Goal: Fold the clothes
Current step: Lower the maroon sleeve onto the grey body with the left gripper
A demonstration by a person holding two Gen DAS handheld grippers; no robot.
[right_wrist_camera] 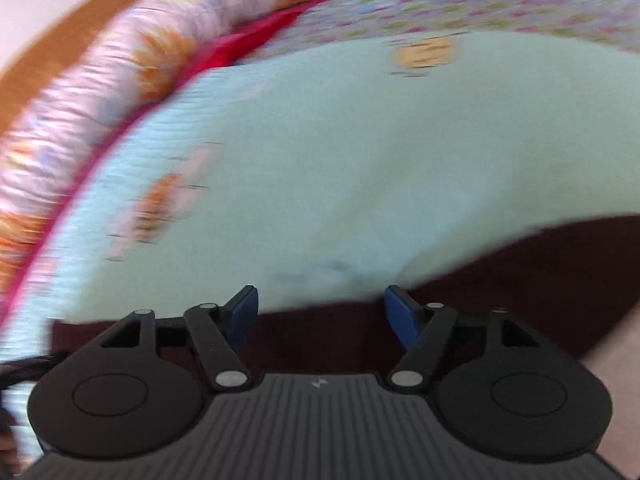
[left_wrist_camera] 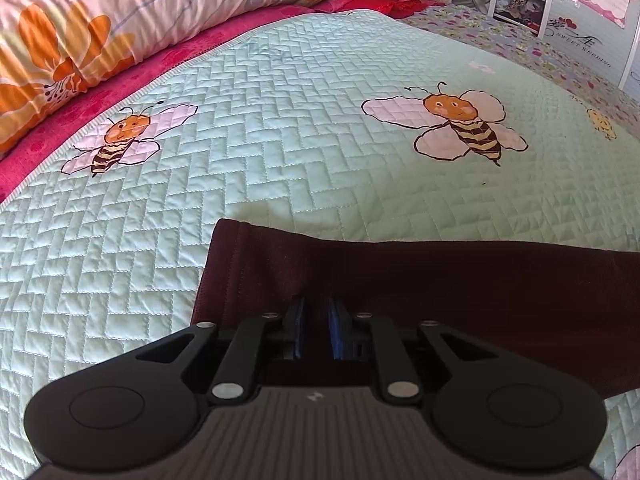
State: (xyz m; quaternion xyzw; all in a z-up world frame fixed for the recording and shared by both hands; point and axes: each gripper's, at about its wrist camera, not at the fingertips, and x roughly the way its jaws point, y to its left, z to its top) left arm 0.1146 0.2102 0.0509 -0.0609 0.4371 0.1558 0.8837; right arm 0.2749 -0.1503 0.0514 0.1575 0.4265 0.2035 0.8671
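left gripper (left_wrist_camera: 316,310) pinching maroon garment (left_wrist_camera: 440,280) hem | right gripper (right_wrist_camera: 322,308) agape — quilt (left_wrist_camera: 280,140) beyond

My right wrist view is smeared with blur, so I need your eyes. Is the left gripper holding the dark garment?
Observer: Yes. The left gripper has its jaws nearly closed, and the maroon garment puckers at its tips, so it looks pinched.
Operator: Where on the garment is that pinch?
Observer: Close to one end, just inside the stitched hem.
Operator: Is that end bunched up?
Observer: No, it lies smooth on the green bee quilt.
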